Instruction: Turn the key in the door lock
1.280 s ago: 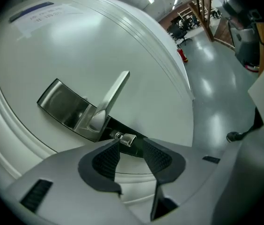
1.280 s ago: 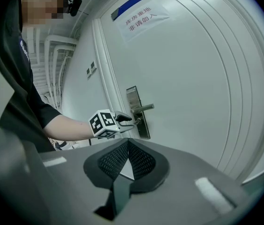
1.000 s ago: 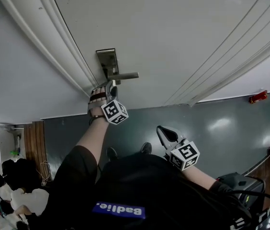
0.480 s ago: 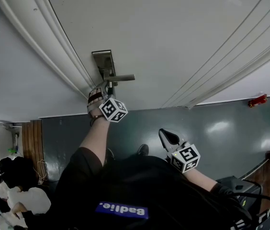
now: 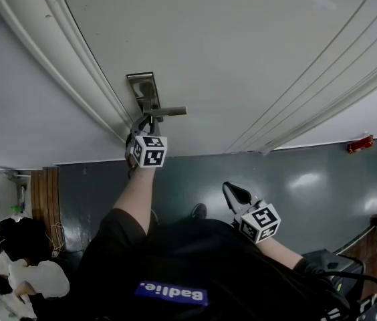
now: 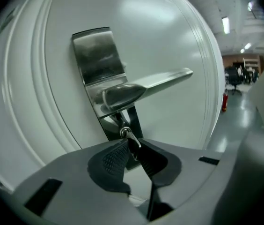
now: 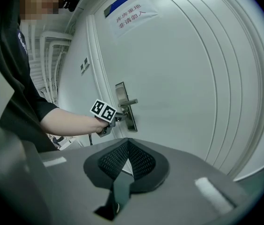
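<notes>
The steel lock plate [image 5: 140, 87] with its lever handle [image 5: 167, 112] sits on the white door [image 5: 242, 52]. Below the lever, a small key [image 6: 128, 136] sticks out of the keyhole. My left gripper [image 5: 148, 124] is right at the lock; its jaws have just been closing, and the dark pads [image 6: 111, 159] now pinch the key's head. In the right gripper view the left gripper [image 7: 109, 119] is up against the plate [image 7: 125, 108]. My right gripper [image 5: 232, 194] hangs back from the door, shut with nothing between its pads [image 7: 115, 159].
The door frame mouldings [image 5: 61, 65] run just left of the lock. A paper notice [image 7: 131, 13] hangs high on the door. A red fire extinguisher [image 5: 360, 138] stands by the wall to the right, and a dark bag [image 5: 332, 256] lies on the grey floor.
The left gripper has rolled about its own axis, its marker cube turning to face me, and its jaws have closed onto the key. The right gripper has barely shifted.
</notes>
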`<state>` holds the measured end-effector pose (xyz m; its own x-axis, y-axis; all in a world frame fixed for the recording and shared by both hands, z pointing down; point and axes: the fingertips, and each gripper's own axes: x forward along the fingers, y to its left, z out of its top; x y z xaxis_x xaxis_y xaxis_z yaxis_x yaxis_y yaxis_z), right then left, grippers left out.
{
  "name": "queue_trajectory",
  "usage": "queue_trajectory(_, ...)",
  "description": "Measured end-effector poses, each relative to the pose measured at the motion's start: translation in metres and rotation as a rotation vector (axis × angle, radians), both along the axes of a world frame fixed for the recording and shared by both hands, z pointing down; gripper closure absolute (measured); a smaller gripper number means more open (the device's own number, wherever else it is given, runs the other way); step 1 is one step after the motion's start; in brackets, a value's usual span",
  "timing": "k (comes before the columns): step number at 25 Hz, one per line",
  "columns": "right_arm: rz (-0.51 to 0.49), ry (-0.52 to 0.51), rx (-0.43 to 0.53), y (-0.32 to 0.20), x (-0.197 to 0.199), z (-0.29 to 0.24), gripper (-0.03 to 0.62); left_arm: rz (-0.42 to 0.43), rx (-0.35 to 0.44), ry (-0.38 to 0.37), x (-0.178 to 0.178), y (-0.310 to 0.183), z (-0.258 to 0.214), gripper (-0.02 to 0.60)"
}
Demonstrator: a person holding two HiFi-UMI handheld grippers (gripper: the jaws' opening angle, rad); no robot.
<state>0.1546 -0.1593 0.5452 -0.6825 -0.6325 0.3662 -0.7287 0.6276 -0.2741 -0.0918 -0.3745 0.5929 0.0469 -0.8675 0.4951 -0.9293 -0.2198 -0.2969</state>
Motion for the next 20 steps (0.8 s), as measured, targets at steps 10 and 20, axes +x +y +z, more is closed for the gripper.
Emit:
queue_trajectory(10,0.006,-0.019,0.001,-0.001,-0.006,-0.003,0.592,-0.157,-0.052,0.730,-0.004,0.001,0.005,0.543)
queue_trajectory(20,0.007,-0.021,-0.012,0.001,-0.020,-0.003,0.592,-0.162,-0.181,1.626,0.004,0.001,0.009,0.557)
